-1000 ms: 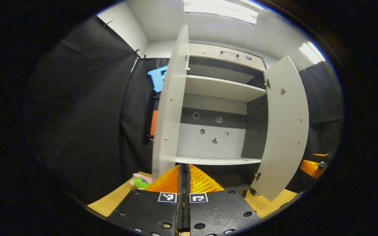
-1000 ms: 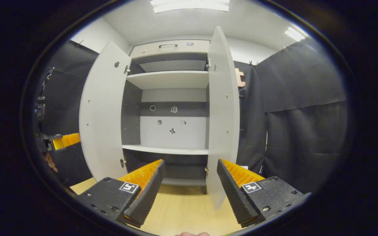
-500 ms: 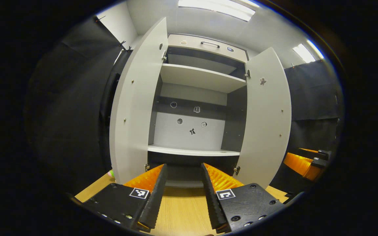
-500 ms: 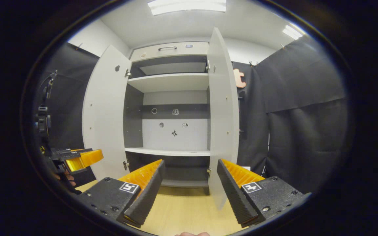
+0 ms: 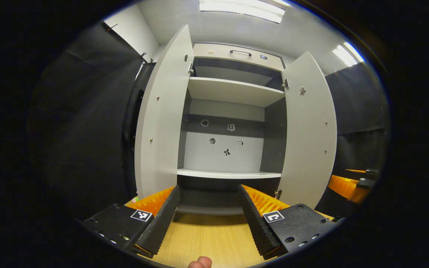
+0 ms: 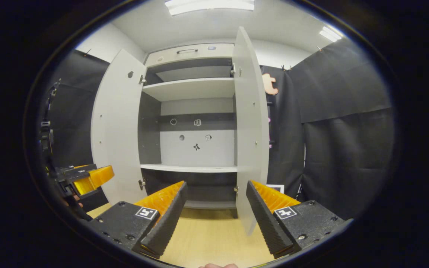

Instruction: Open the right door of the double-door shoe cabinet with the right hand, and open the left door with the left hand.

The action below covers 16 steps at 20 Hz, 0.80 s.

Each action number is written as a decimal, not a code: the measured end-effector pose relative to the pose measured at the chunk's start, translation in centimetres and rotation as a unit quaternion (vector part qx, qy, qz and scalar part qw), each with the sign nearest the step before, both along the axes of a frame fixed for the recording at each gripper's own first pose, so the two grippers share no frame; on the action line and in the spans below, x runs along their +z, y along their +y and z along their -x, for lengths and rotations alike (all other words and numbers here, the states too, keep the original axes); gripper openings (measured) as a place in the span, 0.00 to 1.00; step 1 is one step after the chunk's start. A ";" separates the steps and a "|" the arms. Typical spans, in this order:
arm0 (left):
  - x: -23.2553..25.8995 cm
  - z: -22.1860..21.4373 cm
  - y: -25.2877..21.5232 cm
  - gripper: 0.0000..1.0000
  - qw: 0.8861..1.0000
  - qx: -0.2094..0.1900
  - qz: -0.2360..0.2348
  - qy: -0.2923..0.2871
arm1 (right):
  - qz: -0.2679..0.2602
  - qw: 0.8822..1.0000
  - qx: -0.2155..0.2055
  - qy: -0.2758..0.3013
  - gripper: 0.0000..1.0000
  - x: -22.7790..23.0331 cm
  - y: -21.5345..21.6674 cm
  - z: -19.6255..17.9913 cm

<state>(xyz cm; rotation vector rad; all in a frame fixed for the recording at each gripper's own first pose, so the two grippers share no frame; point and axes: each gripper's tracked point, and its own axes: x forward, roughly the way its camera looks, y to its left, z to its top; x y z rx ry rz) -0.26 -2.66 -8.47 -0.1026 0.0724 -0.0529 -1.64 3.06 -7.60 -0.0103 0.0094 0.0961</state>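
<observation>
1. The cabinet (image 5: 229, 156) stands on the bench (image 5: 207, 238) with both doors swung wide, so its shelves and grey back panel are in plain sight.
2. In the left gripper view the left door (image 5: 162, 123) hangs open on the left of the cabinet, and the right door (image 5: 309, 130) hangs open on the right.
3. In the right gripper view the left door (image 6: 116, 126) shows its inner face, while the right door (image 6: 250, 126) is seen nearly edge-on, jutting toward the camera.
4. The left gripper (image 5: 209, 219) is near the cabinet's foot, its jaws spread apart and holding nothing; bare bench lies between them.
5. The right gripper (image 6: 216, 216) is likewise low in front of the cabinet, jaws apart and empty, with the right door's lower edge just behind its right finger.
6. The right gripper (image 5: 352, 184) also shows at the far right of the left gripper view, beyond the right door.
7. The left gripper (image 6: 88, 178) shows at the left of the right gripper view, beside the left door.
8. A fingertip (image 5: 199, 262) peeks in at the bottom edge of the left gripper view.
</observation>
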 end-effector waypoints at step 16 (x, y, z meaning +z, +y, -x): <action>0.2 0.4 -0.9 0.92 1.000 -0.006 -0.009 -0.004 | 0.000 1.000 0.005 -0.003 0.99 0.0 0.5 -0.4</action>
